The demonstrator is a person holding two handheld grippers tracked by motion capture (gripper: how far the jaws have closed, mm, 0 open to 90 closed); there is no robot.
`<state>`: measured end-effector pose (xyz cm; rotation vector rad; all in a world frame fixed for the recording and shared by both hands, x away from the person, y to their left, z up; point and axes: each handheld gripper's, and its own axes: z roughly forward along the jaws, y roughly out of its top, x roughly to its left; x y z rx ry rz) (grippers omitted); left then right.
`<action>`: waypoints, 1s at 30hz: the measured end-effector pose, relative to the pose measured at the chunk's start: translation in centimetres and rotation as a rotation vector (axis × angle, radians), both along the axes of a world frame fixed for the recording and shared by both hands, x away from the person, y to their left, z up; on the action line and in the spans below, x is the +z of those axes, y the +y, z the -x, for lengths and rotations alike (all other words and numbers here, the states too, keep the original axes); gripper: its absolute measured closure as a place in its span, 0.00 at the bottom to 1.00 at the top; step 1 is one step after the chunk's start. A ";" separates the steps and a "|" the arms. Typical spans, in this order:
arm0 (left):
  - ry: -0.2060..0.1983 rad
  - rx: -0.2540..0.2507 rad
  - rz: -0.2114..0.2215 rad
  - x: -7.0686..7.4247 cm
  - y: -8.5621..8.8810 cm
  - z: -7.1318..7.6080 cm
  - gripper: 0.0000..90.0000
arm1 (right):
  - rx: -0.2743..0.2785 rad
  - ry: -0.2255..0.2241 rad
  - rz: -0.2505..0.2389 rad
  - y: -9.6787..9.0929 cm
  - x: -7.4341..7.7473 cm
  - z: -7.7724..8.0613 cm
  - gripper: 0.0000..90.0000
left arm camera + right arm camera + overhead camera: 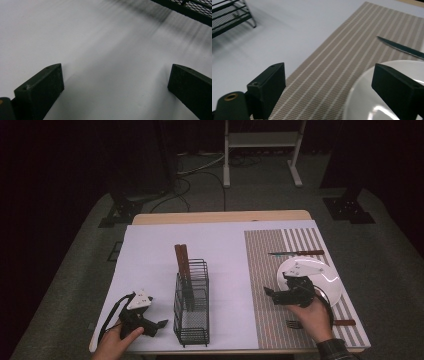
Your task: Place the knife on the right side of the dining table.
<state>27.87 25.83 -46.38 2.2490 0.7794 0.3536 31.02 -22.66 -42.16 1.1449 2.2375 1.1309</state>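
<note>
White plate (330, 279) sitting on striped placemat (265, 270).
Right gripper (272, 293) is hovering wide open, empty, at the plate's left rim; left gripper (161, 324), well left, is gaping, empty.

Dim room, soft blurred shadows

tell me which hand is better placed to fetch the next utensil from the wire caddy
Left, probably. The left gripper rests open right beside the wire caddy, while the right gripper, also open, sits over the striped placemat by the white plate.
</note>
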 end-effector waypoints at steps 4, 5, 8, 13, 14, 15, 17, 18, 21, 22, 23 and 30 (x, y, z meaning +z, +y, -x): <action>0.001 0.001 0.001 0.0 0.0 0.0 0.00 | 0.070 0.017 0.011 1.9 -0.5 0.8 0.11; 0.001 0.001 0.001 0.0 0.0 0.0 0.00 | 0.070 0.017 0.011 1.9 -0.5 0.8 0.11; 0.000 0.000 0.000 0.0 0.0 0.0 0.00 | 0.121 0.034 0.009 3.4 -0.9 1.4 0.11; 0.000 0.000 0.000 0.0 0.0 0.0 0.00 | 0.173 0.043 0.018 5.2 -1.4 1.8 0.11; 0.000 0.000 0.000 0.0 0.0 0.0 0.00 | 0.195 0.056 0.026 6.1 -1.6 2.0 0.11; 0.000 0.000 0.000 0.0 0.0 0.0 0.00 | 0.195 0.056 0.026 6.1 -1.6 2.0 0.11; 0.000 0.000 0.000 0.0 0.0 0.0 0.00 | 0.221 0.062 0.032 6.8 -1.9 2.1 0.11; 0.000 0.000 0.000 0.0 0.0 0.0 0.00 | 0.246 0.073 0.029 7.6 -2.1 2.3 0.11; 0.000 0.000 0.000 0.0 0.0 0.0 0.00 | 0.273 0.080 0.037 8.5 -2.4 2.5 0.10; 0.001 0.000 0.000 0.0 0.0 0.0 0.00 | 0.297 0.086 0.051 9.3 -2.8 2.7 0.10; 0.001 0.000 0.000 0.0 0.0 0.0 0.00 | 0.297 0.086 0.051 9.3 -2.8 2.7 0.10; 0.001 0.000 0.000 0.0 0.0 0.0 0.00 | 0.341 0.107 0.097 10.7 -4.0 3.0 0.10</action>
